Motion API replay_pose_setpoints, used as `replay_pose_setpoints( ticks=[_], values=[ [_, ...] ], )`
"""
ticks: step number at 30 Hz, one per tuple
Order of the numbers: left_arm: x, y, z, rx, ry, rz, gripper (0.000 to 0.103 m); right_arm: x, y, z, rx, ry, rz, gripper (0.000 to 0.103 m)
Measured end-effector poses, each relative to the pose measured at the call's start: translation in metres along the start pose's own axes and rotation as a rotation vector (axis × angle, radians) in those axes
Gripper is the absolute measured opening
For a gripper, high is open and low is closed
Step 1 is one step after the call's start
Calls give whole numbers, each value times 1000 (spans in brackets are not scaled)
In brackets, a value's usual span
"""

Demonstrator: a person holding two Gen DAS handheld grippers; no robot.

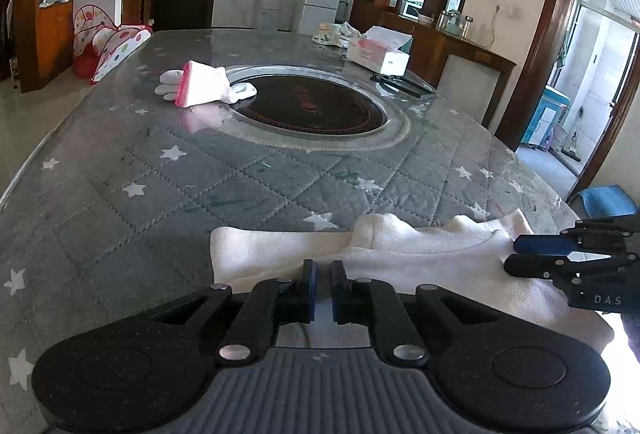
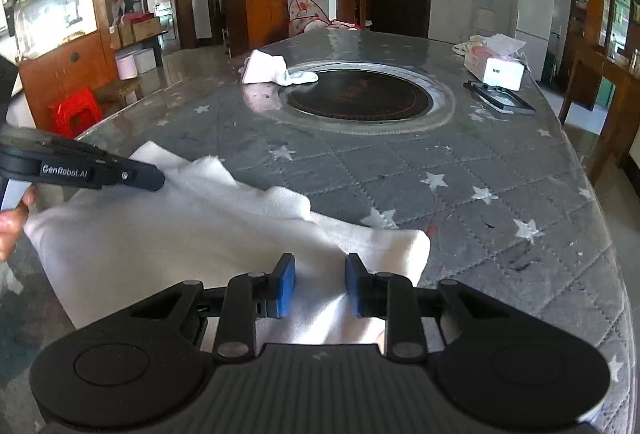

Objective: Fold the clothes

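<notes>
- My left gripper [image 1: 323, 284], jaws nearly closed, pinches the white fleece garment [image 1: 420, 254] at the near table edge.
- My right gripper [image 2: 320, 284], part open, straddles it.
- Grey starred quilted tabletop [image 1: 200, 185] beyond lies free.

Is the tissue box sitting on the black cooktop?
No, the tissue box sits on the grey cover, right of the cooktop.

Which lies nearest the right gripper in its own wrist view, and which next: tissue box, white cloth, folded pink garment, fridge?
1. White cloth, under the right gripper.
2. Folded pink garment, centre-left, beside the round insert.
3. Tissue box, far right of the table.
4. Fridge, back wall.
</notes>
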State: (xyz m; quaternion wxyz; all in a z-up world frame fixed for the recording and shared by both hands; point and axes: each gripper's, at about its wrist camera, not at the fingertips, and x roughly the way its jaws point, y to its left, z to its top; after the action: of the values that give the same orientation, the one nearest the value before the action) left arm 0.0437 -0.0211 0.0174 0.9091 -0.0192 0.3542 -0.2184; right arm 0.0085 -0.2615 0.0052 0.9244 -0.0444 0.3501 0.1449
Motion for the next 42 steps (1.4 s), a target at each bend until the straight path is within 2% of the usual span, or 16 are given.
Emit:
replay_pose_setpoints(
  ticks=[3, 5, 7, 10, 15, 19, 22, 26, 30, 35, 42],
  values=[
    [-7, -2, 2, 0, -3, -5, 29, -6, 6, 0, -20, -9, -9, 31],
    [-14, -5, 1, 8, -17, 1, 45, -15, 12, -1, -40, -20, -10, 34],
    [-24, -10, -1, 14, -34, 6, 49, -24, 19, -2, -45, -34, -7, 35],
    [-43, -16, -10, 30, -68, 7, 49, -39, 36, -7, -88, -66, -13, 45],
    [-75, -27, -36, 80, -123, 26, 47, -63, 64, -25, -176, -99, -19, 43],
    [-89, -28, -54, 97, -134, 36, 38, -68, 75, -37, -232, -86, -42, 42],
    [-83, -24, -60, 101, -107, 60, 33, -65, 76, -45, -230, -69, -46, 41],
    [-72, -17, -67, 108, -91, 99, 33, -60, 71, -53, -212, -81, -43, 42],
    [-73, -13, -65, 89, -87, 95, 35, -68, 68, -51, -198, -82, -40, 41],
    [-72, -10, -66, 76, -84, 90, 35, -80, 63, -54, -195, -67, -47, 27],
    [-72, -11, -67, 74, -79, 93, 36, -80, 48, -65, -167, -44, -75, 27]
  ],
)
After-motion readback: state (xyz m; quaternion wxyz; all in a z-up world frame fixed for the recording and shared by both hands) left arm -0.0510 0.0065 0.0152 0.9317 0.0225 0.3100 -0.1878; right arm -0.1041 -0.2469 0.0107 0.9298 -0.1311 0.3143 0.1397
